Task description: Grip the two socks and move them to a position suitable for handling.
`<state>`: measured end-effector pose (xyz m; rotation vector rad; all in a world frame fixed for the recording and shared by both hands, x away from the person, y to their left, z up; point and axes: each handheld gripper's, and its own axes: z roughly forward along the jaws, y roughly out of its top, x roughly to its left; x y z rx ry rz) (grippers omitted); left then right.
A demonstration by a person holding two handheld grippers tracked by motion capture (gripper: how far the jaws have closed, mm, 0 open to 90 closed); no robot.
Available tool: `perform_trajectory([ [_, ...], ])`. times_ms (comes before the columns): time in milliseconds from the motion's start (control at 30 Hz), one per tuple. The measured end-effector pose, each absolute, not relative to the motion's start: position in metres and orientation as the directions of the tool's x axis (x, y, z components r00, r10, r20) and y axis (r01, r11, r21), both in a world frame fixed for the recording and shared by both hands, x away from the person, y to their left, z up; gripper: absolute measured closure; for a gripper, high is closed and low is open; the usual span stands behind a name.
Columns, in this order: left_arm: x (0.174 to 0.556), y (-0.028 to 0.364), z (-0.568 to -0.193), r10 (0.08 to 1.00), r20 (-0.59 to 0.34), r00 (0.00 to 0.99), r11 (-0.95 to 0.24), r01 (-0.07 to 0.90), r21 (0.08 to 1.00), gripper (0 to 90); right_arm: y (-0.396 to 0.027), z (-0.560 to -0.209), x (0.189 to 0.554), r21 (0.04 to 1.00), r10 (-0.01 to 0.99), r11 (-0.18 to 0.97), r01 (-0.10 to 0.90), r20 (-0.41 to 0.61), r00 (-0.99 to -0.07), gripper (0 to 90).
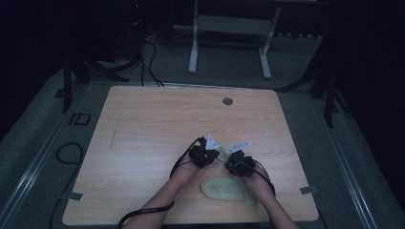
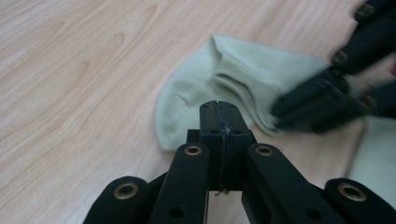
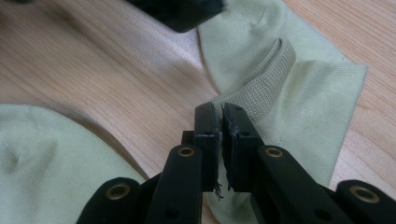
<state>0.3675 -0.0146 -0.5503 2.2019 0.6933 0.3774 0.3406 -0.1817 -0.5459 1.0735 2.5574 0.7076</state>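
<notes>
no readable writing on anything. both grippers, left gripper and right gripper, are clamped onto one pale green sock mid-table; second sock lies nearer, partly hidden behind the hands.

Dim room, dark walls. Light wood counter, grommet hole near far edge. Grey carpet floor; white desk frame behind, cables far left.
</notes>
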Motion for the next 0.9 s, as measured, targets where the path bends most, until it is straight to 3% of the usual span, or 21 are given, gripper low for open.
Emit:
perform_trajectory([
  [200,0.382,-0.025,-0.561,0.595,0.082,0.8,-0.614,0.386,0.688,89.2,-0.182,-0.546,0.341,0.536,0.717,0.613,0.581,-0.069,-0.693,84.9],
  [400,0.381,-0.024,-0.56,0.6,0.082,0.796,-0.619,0.397,0.678,89.2,-0.186,-0.543,0.341,0.545,0.722,0.607,0.578,-0.074,-0.688,85.4],
  [700,0.375,-0.014,-0.562,0.616,0.064,0.785,-0.594,0.409,0.693,89.3,-0.223,-0.51,0.346,0.632,0.782,0.491,0.6,-0.017,-0.623,85.9],
  [900,0.369,-0.014,-0.562,0.62,0.089,0.779,-0.602,0.4,0.691,89.3,-0.248,-0.505,0.352,0.637,0.818,0.449,0.627,-0.01,-0.575,85.9],
])
